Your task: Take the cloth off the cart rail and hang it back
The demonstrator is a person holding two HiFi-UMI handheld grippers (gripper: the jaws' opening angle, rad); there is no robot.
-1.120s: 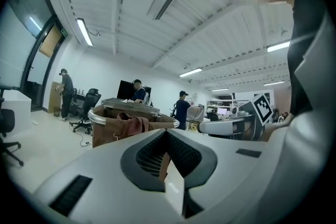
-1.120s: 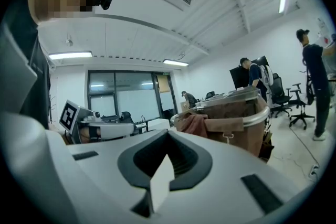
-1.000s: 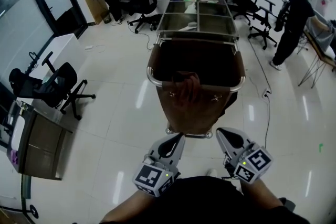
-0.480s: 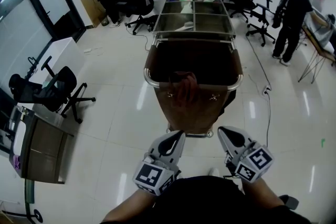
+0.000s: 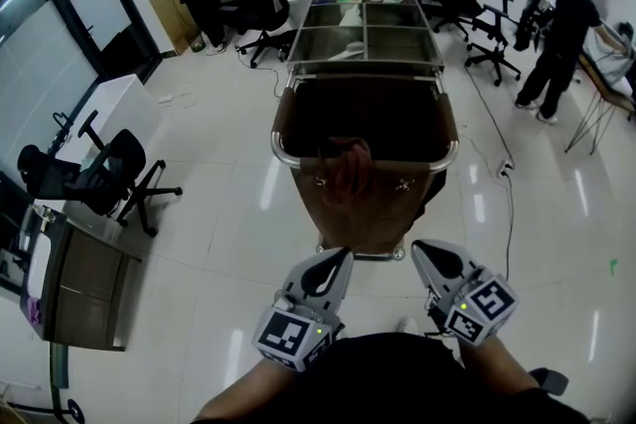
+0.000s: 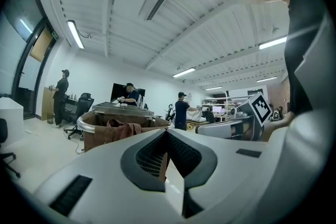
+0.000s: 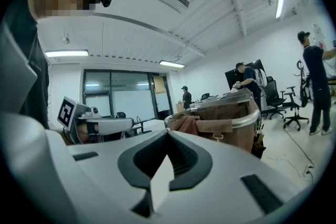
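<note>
A reddish-brown cloth (image 5: 348, 169) hangs bunched over the near chrome rail (image 5: 288, 157) of a cart with a brown bag body. It also shows in the left gripper view as the cloth (image 6: 122, 128) and in the right gripper view as the cloth (image 7: 186, 122). My left gripper (image 5: 333, 258) and right gripper (image 5: 427, 251) are held side by side in front of me, a short way back from the cart and touching nothing. The left gripper (image 6: 167, 131) has its jaws together and empty. The right gripper (image 7: 168, 132) is shut and empty too.
The cart's far part carries steel tray compartments (image 5: 368, 25) with small items. A black office chair (image 5: 109, 169) and a desk (image 5: 79, 278) stand to the left. A cable (image 5: 505, 213) runs over the floor on the right. People and more chairs are at the back.
Both grippers stay where they were, shut. The head view has shifted slightly, and the people at the back have moved a little.
</note>
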